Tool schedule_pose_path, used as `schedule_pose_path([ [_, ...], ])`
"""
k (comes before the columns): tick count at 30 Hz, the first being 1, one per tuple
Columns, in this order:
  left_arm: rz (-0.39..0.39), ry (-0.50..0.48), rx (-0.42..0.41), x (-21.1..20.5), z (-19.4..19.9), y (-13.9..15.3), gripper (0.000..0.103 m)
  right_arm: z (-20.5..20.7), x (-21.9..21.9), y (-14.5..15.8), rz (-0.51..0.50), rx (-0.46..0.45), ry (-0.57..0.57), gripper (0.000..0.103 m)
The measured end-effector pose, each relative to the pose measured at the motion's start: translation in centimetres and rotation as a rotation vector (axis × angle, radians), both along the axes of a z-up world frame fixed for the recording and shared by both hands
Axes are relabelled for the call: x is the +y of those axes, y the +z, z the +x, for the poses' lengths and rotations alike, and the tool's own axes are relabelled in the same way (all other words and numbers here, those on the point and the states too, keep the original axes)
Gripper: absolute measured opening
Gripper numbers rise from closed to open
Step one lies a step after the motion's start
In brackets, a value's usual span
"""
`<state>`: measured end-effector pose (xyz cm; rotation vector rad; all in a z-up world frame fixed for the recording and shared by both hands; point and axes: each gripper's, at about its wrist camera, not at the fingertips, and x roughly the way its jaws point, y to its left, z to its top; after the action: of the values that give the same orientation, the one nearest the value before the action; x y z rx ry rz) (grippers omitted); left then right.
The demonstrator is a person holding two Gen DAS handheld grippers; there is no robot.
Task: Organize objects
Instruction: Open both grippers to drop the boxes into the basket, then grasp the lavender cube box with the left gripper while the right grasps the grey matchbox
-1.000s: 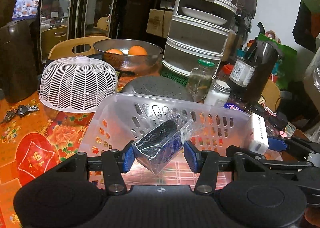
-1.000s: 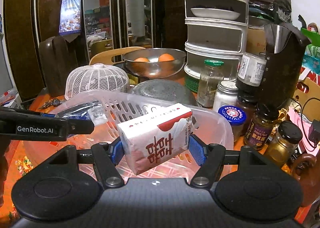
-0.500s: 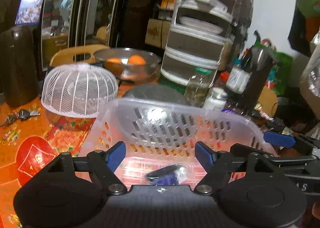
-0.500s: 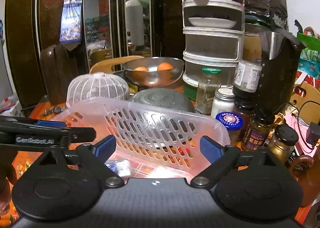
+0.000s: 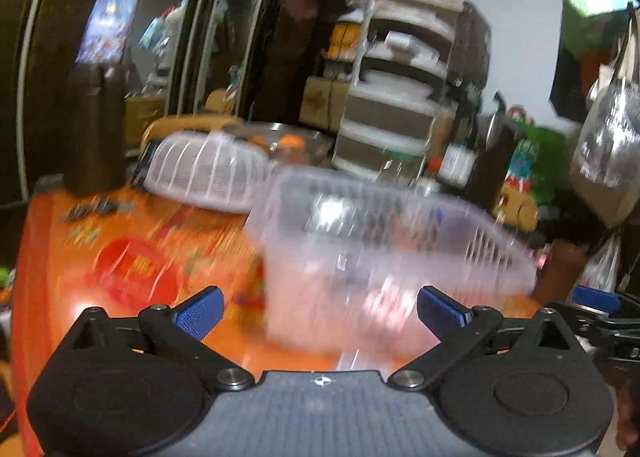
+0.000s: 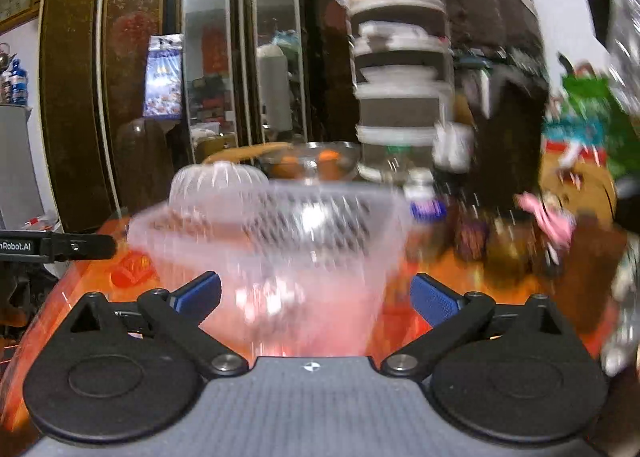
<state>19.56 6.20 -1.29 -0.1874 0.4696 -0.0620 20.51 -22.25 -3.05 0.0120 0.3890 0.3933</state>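
A clear slotted plastic basket [image 5: 384, 233] stands on the orange patterned table [image 5: 120, 241]; it also shows in the right wrist view [image 6: 272, 233]. Both views are blurred by motion, and what lies inside the basket cannot be made out. My left gripper [image 5: 320, 313] is open and empty, back from the basket's near wall. My right gripper [image 6: 316, 299] is open and empty, also in front of the basket. A blue fingertip [image 5: 592, 299] of the right gripper shows at the right edge of the left wrist view, and the left gripper's arm [image 6: 56, 247] at the left edge of the right wrist view.
A white mesh food cover [image 5: 208, 169] sits behind the basket on the left. A steel bowl of oranges [image 6: 312, 161], a stacked grey steamer tower [image 6: 400, 97], jars [image 6: 428, 209] and a dark jug [image 5: 96, 129] crowd the back of the table.
Both grippers let go of their packets into the basket and opened wide. They have since pulled back and up, away from the basket; the view is now motion-blurred.
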Motion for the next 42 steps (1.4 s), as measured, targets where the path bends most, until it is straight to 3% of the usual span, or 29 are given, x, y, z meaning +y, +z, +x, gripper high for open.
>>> schedule_pose_path([
  [4,-0.003,0.018,0.046,0.5,-2.1,-3.1,0.099,-2.9,-1.7,-3.5,0.013,0.017,-0.05,0.103],
  [10,0.04,0.045,0.118,-0.1,-1.7,-6.0,0.092,-4.3,-2.5,-5.8,0.026,0.06,-0.024,0.079],
  [12,0.036,0.048,0.116,-0.1,-1.7,-6.4,0.092,-3.8,-1.9,-6.6,-0.003,0.075,-0.021,0.065],
  [17,0.054,0.047,0.13,-0.3,-1.6,-7.1,0.092,-3.3,-1.3,-8.2,-0.017,0.095,-0.004,0.057],
  [20,0.064,0.043,0.143,-0.6,-1.5,-7.3,0.092,-3.4,-1.2,-8.7,-0.015,0.097,0.006,0.035],
  [25,0.101,0.053,0.155,-1.1,-1.1,-7.5,0.092,-4.2,-1.4,-8.7,0.002,0.092,0.026,0.02],
  [29,0.116,0.078,0.156,-1.2,-0.9,-7.4,0.091,-5.2,-1.5,-8.4,0.012,0.084,0.032,0.018],
  [38,0.146,0.072,0.191,-2.1,0.2,-7.8,0.067,-5.7,-1.0,-8.2,0.008,0.086,0.043,0.018],
  [40,0.157,0.079,0.192,-2.2,0.3,-7.7,0.052,-5.7,-0.8,-8.3,0.0,0.085,0.043,0.018],
  [42,0.173,0.085,0.19,-2.4,0.3,-7.7,0.048,-5.6,-0.6,-8.4,-0.006,0.087,0.044,0.018],
])
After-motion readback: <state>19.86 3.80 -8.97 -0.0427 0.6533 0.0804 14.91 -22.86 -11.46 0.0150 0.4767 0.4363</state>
